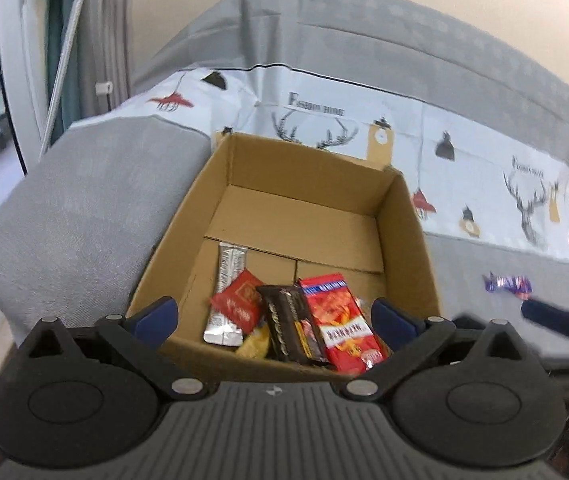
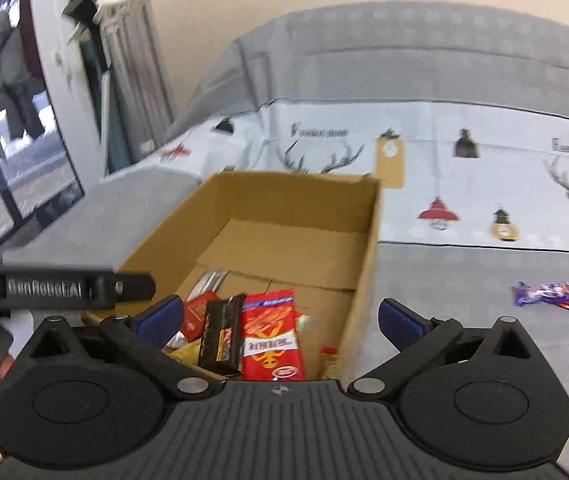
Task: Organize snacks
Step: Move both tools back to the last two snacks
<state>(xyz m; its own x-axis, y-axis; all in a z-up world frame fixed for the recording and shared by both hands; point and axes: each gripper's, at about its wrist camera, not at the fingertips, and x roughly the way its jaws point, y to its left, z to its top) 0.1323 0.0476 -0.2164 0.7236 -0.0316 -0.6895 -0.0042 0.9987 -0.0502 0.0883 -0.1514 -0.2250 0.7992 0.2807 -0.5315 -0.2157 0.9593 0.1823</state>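
Both the left gripper [image 1: 274, 314] and right gripper [image 2: 280, 314] hung wide open and empty over the cardboard box [image 1: 408, 216], snack packets [image 1: 340, 320] just below; a purple candy [image 2: 546, 293] lay on the sofa [image 2: 444, 280], right of the right gripper.

Left gripper [image 1: 274, 322] hangs wide open over the near edge of the cardboard box [image 1: 408, 216], nothing between its blue pads! Inside, bunched at the near end: a silver bar [image 1: 226, 280], small red packet [image 1: 240, 300], dark brown bar [image 1: 290, 322] and big red packet [image 1: 342, 320] (blurred print). A purple wrapper [image 1: 508, 283] lies apart on the grey sofa [image 1: 84, 208], right of the box.
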